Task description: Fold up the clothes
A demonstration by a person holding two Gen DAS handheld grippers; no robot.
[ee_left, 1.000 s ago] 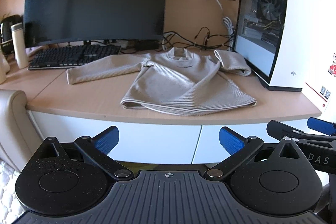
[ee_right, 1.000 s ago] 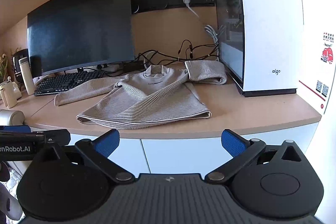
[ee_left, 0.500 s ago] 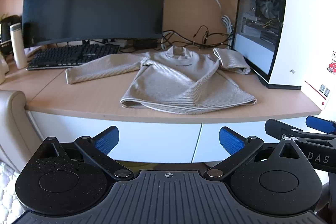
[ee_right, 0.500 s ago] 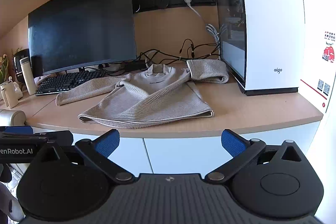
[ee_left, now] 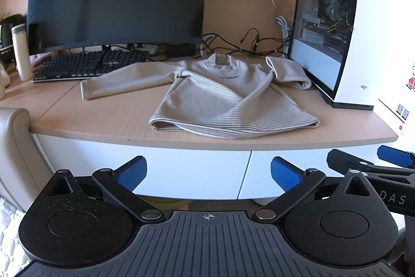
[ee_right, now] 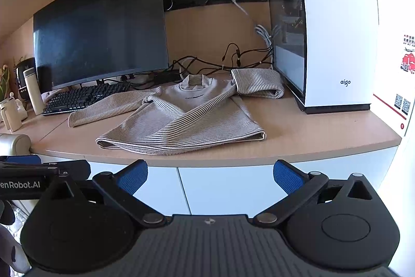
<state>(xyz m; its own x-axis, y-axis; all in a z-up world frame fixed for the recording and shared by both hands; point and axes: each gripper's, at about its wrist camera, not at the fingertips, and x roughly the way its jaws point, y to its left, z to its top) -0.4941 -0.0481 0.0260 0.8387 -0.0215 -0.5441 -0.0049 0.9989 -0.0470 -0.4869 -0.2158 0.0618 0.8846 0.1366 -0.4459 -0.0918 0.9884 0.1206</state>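
Left wrist view shows my left gripper (ee_left: 208, 171) spread wide and empty, short of the surface (ee_left: 109, 116); my right gripper (ee_right: 210, 175) likewise. The striped sweater (ee_left: 223, 100) lies unfolded there, beside the computer case (ee_left: 355, 43); I judge folding not yet begun; next I need a sleeve.

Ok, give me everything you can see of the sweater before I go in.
The sweater is beige with fine dark stripes, a ribbed-looking knit with a short stand-up collar. It lies flat, front up, on the desk, hem toward the front edge and slightly open at one corner. One sleeve stretches out toward the keyboard; the other is doubled back beside the PC case, whether touching it is unclear. Both grippers, left and right, are open and short of it.
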